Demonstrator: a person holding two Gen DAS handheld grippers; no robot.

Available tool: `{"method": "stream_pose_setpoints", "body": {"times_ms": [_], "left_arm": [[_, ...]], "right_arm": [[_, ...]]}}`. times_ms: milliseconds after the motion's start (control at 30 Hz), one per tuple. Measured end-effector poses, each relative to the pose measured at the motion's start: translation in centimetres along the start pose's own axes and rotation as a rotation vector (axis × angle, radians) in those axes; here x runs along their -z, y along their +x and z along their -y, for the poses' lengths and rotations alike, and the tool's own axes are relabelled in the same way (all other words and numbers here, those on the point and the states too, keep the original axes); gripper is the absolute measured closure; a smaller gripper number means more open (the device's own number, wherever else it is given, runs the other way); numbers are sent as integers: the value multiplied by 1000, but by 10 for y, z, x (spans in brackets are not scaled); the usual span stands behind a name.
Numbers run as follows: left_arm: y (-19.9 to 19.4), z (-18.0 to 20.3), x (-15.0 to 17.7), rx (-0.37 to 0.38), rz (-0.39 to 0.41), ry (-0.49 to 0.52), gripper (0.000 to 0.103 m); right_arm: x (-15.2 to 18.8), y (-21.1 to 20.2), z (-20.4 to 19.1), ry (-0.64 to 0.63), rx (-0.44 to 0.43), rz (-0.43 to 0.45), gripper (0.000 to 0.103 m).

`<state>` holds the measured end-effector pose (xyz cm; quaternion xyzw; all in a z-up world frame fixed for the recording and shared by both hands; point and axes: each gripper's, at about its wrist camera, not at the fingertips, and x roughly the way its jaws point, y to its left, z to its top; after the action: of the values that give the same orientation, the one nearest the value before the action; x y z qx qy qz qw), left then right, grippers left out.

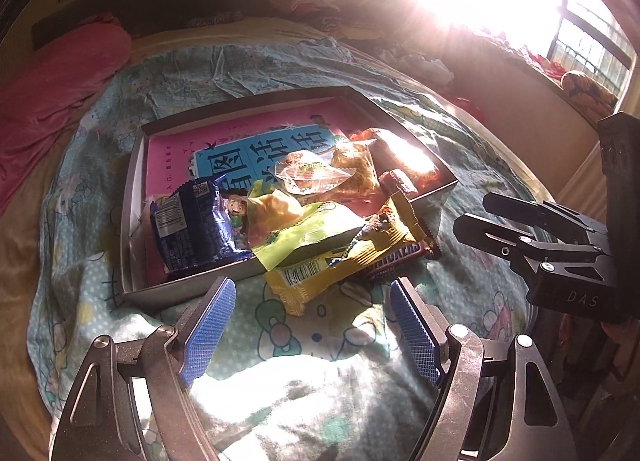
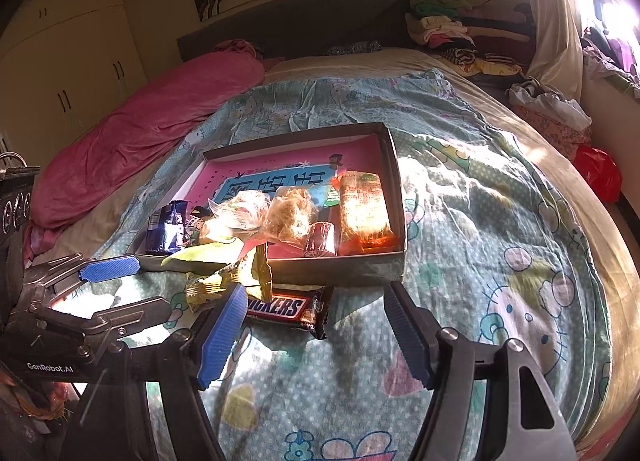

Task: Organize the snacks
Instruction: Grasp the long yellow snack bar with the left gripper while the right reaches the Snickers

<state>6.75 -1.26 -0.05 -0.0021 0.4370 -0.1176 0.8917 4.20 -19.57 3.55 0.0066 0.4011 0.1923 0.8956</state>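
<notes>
Both the left gripper [image 1: 312, 293] and right gripper [image 2: 314, 303] hover with jaws wide and empty, seemingly because the Snickers bar [image 2: 288, 309] and yellow packet [image 1: 320, 273] lie outside the box [image 2: 340, 267].

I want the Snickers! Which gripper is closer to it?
Right. The right gripper is open just in front of the Snickers bar, one finger beside it. The left gripper, also open, sits farther back, behind the yellow packet.

I can read "SNICKERS" on the brown candy bar [image 2: 289, 309], "GenRobot.AI" on the left gripper [image 2: 116, 292], "DAS" on the right gripper [image 1: 476, 208], and big Chinese letters I cannot make out on the pink book [image 1: 224, 149].
</notes>
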Motion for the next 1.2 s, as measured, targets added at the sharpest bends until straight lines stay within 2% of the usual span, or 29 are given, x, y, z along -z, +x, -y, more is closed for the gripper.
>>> {"method": "stream_pose_setpoints", "body": {"times_ms": [233, 433, 600, 767, 967, 1200], "left_arm": [[21, 10, 1, 26, -31, 40, 22], [37, 13, -4, 62, -56, 44, 39], [45, 13, -8, 67, -60, 54, 40], [55, 4, -10, 96, -90, 14, 57], [58, -12, -10, 166, -102, -76, 68], [58, -20, -8, 199, -108, -125, 71]], "right_arm": [[9, 12, 3, -10, -3, -59, 33], [11, 22, 4, -46, -26, -91, 33], [12, 37, 4, -83, -57, -130, 33], [13, 52, 1, -118, -72, -150, 33], [10, 62, -5, -175, -98, -141, 32], [10, 72, -6, -165, -174, -124, 25]]}}
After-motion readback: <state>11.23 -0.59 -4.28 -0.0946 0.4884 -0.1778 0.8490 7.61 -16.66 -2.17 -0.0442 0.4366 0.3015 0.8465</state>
